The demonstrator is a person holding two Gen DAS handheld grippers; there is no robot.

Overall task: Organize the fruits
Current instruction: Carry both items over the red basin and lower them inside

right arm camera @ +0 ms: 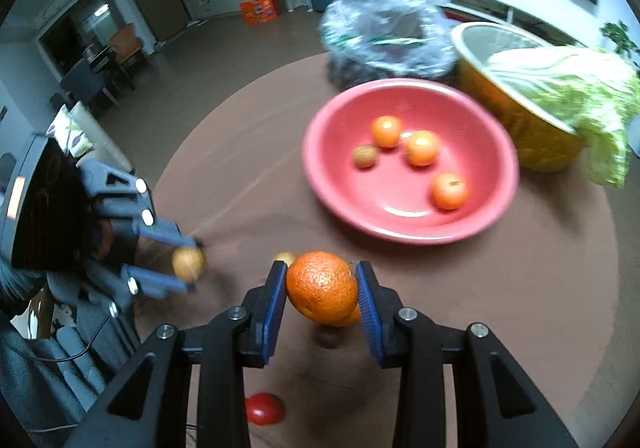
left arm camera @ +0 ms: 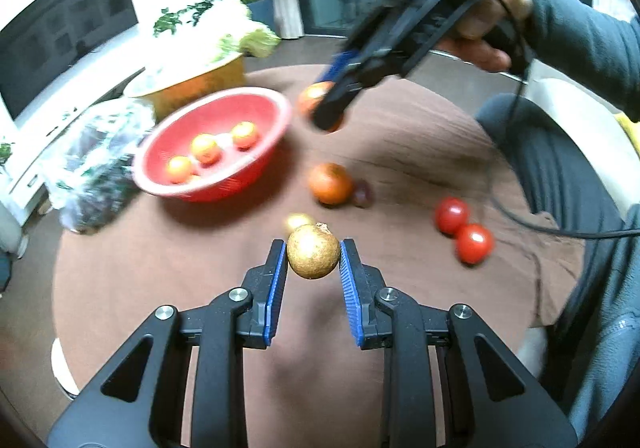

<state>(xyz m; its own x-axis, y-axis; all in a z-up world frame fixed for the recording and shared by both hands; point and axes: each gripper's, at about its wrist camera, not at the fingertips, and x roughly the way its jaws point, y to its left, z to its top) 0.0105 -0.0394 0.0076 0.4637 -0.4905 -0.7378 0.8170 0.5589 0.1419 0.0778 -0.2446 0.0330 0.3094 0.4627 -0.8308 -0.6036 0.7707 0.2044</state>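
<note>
Left fingers point(left arm camera: 313, 258) grip golden fruit point(left arm camera: 313, 257) | right fingers point(right arm camera: 322, 290) grip orange point(right arm camera: 321, 286) | red bowl point(right arm camera: 340, 204): tangerines point(right arm camera: 422, 147) (three)

The left gripper point(left arm camera: 313, 262), black-framed with blue ribbed pads, points forward over the table, its two fingers closed on a small round golden-brown fruit point(left arm camera: 313, 257) pinched between the pad tips. The right gripper point(right arm camera: 322, 292), of the same black and blue build, clamps a large round orange point(right arm camera: 322, 291) between its pads. In the left wrist view the person's bare right hand point(left arm camera: 486, 28) grips the handle, a grey-blue sleeve covering the forearm behind it.
</note>
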